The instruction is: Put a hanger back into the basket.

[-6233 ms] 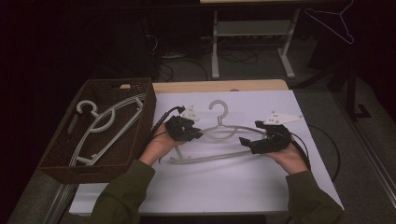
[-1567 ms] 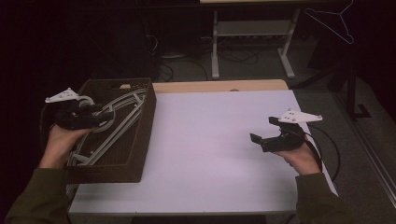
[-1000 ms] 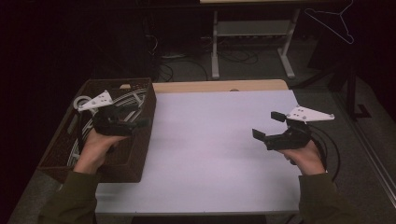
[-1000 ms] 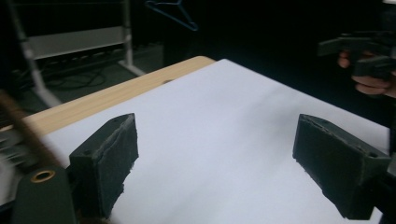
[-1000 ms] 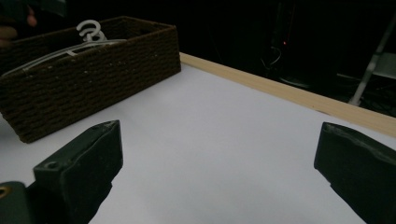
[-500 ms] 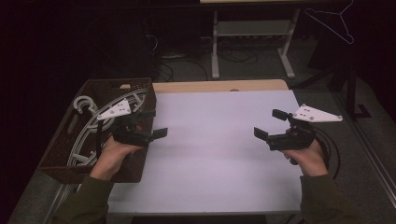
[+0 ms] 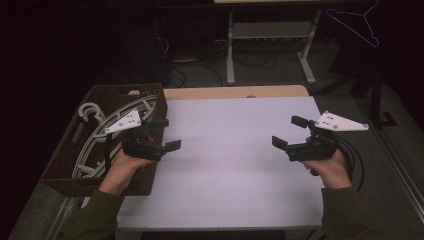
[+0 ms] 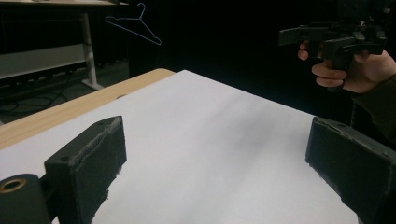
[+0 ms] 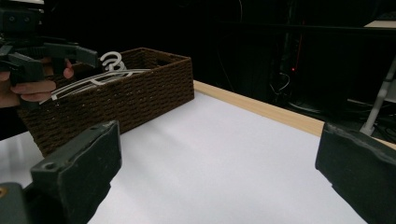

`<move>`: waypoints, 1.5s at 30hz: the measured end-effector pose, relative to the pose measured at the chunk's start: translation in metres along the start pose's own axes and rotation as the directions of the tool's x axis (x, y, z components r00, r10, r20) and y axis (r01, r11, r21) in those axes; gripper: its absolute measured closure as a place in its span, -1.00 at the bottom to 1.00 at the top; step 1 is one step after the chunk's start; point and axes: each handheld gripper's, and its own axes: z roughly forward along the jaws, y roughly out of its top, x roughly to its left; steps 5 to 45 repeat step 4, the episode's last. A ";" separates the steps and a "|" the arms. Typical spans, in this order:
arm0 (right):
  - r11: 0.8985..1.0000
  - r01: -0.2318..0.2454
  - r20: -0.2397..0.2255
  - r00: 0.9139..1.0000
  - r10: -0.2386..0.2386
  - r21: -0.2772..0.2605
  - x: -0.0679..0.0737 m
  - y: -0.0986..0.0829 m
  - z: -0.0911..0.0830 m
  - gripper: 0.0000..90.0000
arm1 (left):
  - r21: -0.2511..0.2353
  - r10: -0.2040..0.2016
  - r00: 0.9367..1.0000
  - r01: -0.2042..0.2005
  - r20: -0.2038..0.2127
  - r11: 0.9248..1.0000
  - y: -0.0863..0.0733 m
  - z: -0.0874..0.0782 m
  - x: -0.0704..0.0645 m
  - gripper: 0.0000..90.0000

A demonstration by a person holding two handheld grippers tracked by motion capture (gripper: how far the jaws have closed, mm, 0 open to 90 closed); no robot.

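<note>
Room: dark, white-topped table bare across its middle.
High view: left gripper by table's left edge, jaws apart, empty; right gripper near right edge, likewise gaping. White hangers lie in wicker basket off left edge.
Left gripper view: jaws wide, nothing between.
Right gripper view: same; basket ahead.
Risk: reaching back in, tangled hangers could snag, tipping the basket.
</note>
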 end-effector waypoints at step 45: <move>1.000 0.001 0.000 1.000 -0.001 -0.003 0.001 0.001 0.000 -1.00 | -0.001 -0.001 1.000 0.001 0.001 1.000 0.000 0.000 0.000 -0.90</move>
